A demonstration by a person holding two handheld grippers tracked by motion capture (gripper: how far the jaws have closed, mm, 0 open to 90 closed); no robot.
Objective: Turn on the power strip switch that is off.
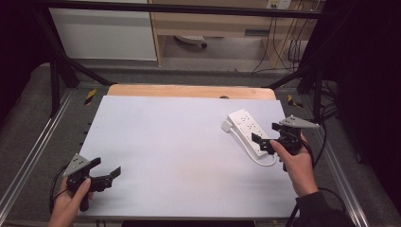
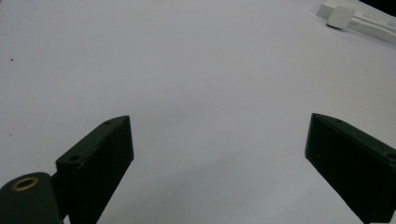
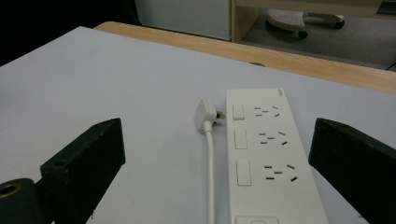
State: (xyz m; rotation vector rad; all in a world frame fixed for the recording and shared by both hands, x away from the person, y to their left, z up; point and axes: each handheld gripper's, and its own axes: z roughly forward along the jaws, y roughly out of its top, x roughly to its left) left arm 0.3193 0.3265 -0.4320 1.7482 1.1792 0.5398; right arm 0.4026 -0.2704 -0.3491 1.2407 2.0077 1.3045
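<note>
The white power strip (image 1: 248, 131) lies flat on the right half of the white tabletop (image 1: 179, 151), with its plug (image 3: 207, 113) and cable (image 3: 209, 172) resting alongside it. The right tongs (image 1: 265, 137) hover at the strip's near end, jaws apart, gripping nothing. The left tongs (image 1: 108, 171) sit over the tabletop's near left corner, jaws spread wide, well apart from the strip.

A wooden table (image 1: 189, 91) carries a white sheet (image 1: 179, 151), on which lies a white power strip (image 1: 248, 130) with what looks like its own plug (image 3: 207, 114) beside it.
</note>
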